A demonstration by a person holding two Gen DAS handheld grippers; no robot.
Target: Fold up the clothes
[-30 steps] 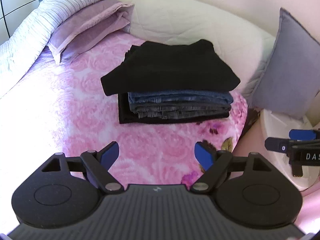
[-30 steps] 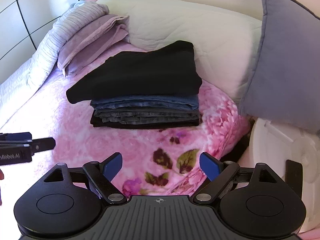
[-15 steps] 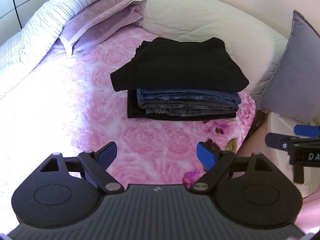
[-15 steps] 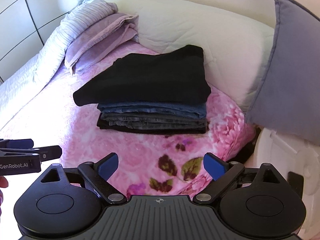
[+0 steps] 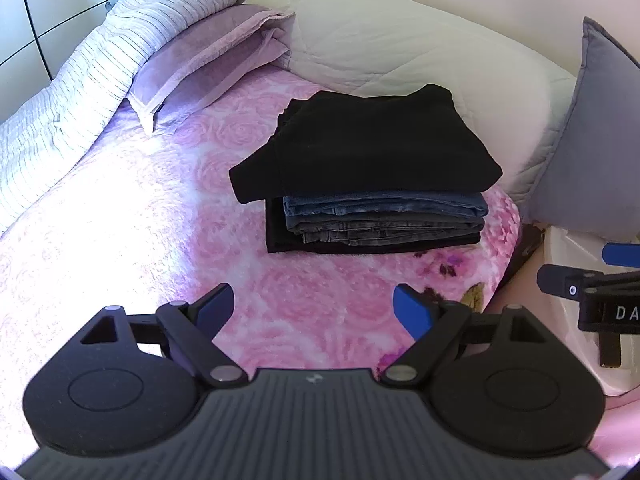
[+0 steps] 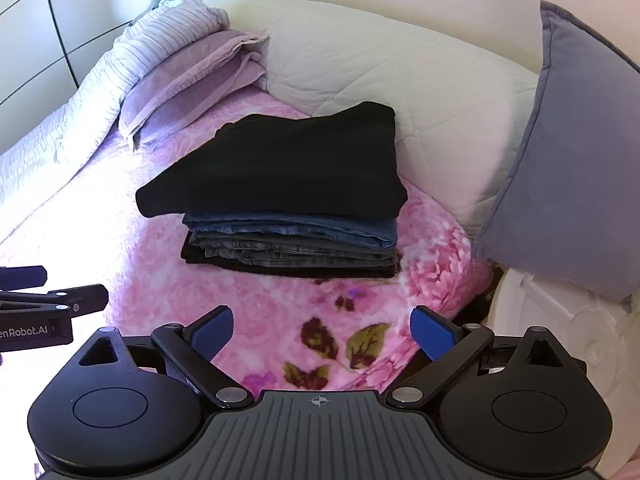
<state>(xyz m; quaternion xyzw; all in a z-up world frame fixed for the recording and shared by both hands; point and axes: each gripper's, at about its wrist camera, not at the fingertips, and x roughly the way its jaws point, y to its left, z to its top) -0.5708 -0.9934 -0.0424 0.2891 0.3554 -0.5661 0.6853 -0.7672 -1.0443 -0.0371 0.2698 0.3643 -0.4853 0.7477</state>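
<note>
A stack of folded clothes sits on the pink floral blanket (image 5: 320, 292): a black garment (image 5: 372, 148) on top, blue and grey jeans (image 5: 384, 216) under it, another black piece at the bottom. It also shows in the right wrist view, black garment (image 6: 280, 168) over jeans (image 6: 292, 240). My left gripper (image 5: 314, 306) is open and empty, well short of the stack. My right gripper (image 6: 322, 330) is open and empty, also short of it. Each gripper shows at the edge of the other's view.
A cream quilted bolster (image 5: 400, 56) runs behind the stack. Lilac pillows (image 5: 208, 60) and a striped cover (image 5: 100, 80) lie at the back left. A grey cushion (image 6: 568, 160) leans at the right over a white object (image 6: 560, 320) beside the bed edge.
Both grippers have drawn back and risen from the stack, so it looks smaller and farther. Both stay open. The stack has not moved.
</note>
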